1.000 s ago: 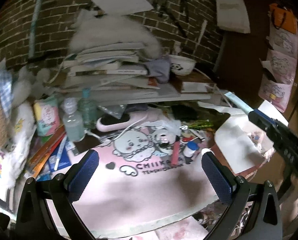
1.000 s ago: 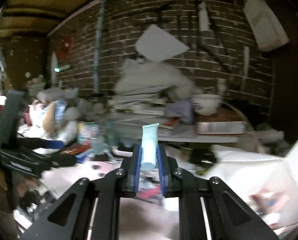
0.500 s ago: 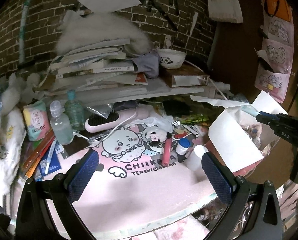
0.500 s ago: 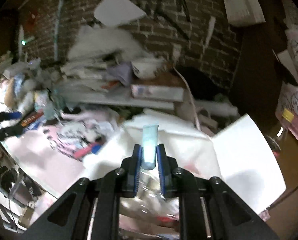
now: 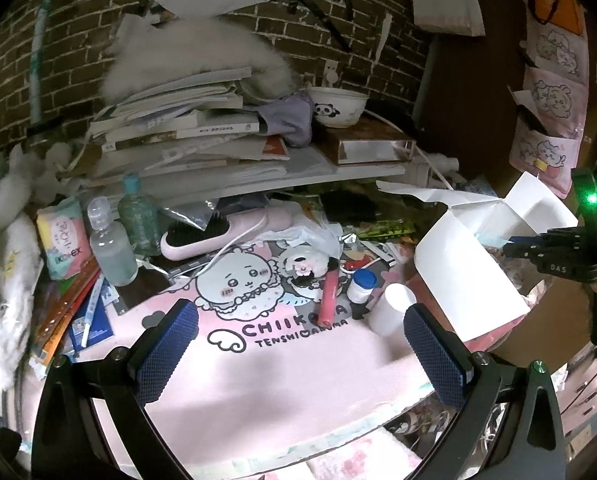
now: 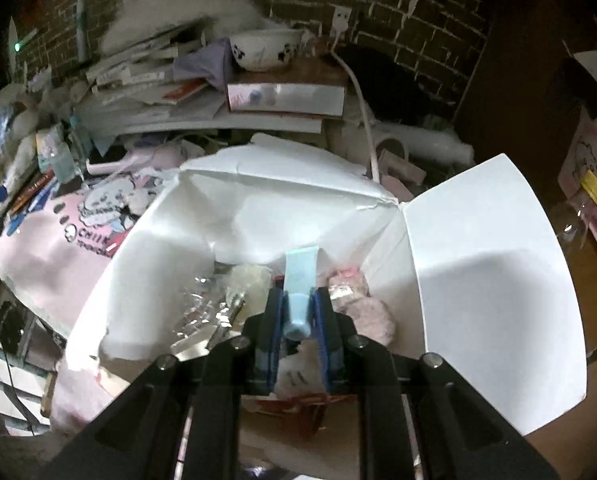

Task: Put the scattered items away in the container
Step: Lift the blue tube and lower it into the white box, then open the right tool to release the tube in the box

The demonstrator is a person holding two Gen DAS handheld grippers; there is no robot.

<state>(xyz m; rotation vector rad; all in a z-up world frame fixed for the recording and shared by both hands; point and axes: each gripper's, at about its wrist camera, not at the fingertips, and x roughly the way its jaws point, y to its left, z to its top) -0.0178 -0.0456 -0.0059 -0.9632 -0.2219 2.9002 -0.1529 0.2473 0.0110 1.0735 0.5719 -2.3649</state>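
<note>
Step in hand: drop-off. My right gripper (image 6: 297, 312) pinches a pale blue tube (image 6: 300, 280) between its pads, cap end toward the camera, crimped end pointing forward and down over the open white box (image 6: 490, 280). The tube hangs above the box's contents (pink packets, foil wrappers, something clear, all jumbled) and, as far as I can judge, touches none of them. From the left wrist view the same gripper (image 5: 512, 245) reaches in from the right over the box (image 5: 458, 276), flaps spread wide. My left gripper (image 5: 300, 354) is spread and empty, hovering over the pink mat (image 5: 282, 380). Still on the mat: a red pen (image 5: 328, 296), a small blue-capped bottle (image 5: 361, 285), a white cup (image 5: 390, 308) just beside the box. Next move, my judgement: release the tube inside the walls, clear of the near flap, then go for the pen or bottle.
</note>
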